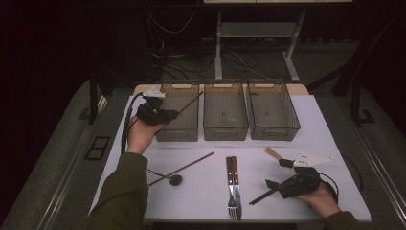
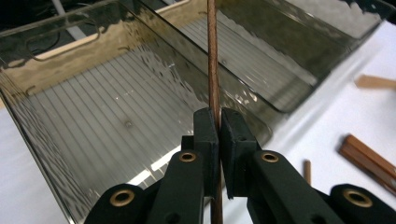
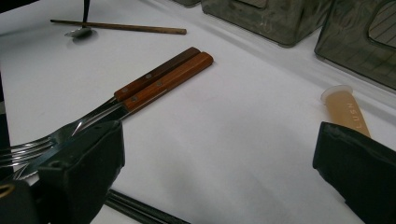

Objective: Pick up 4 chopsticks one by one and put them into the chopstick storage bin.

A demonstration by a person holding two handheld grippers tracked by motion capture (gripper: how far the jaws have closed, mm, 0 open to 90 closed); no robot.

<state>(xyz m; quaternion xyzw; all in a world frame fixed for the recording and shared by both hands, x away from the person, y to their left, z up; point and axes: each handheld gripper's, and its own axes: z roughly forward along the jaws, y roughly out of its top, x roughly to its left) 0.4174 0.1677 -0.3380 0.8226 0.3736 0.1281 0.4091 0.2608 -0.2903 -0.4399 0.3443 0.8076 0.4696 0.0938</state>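
Wooden chopstick (image 2: pixel 213 70) — left tool's (image 2: pixel 218 135) catch

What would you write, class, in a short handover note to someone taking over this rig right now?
Left gripper: shut on a chopstick, held over the left bin.
Right gripper: open, resting on the table near the fork and knife.
Done: one chopstick lifted.
Left: drop it in the bin; the second chopstick, spoon, fork and knife lie unsorted.
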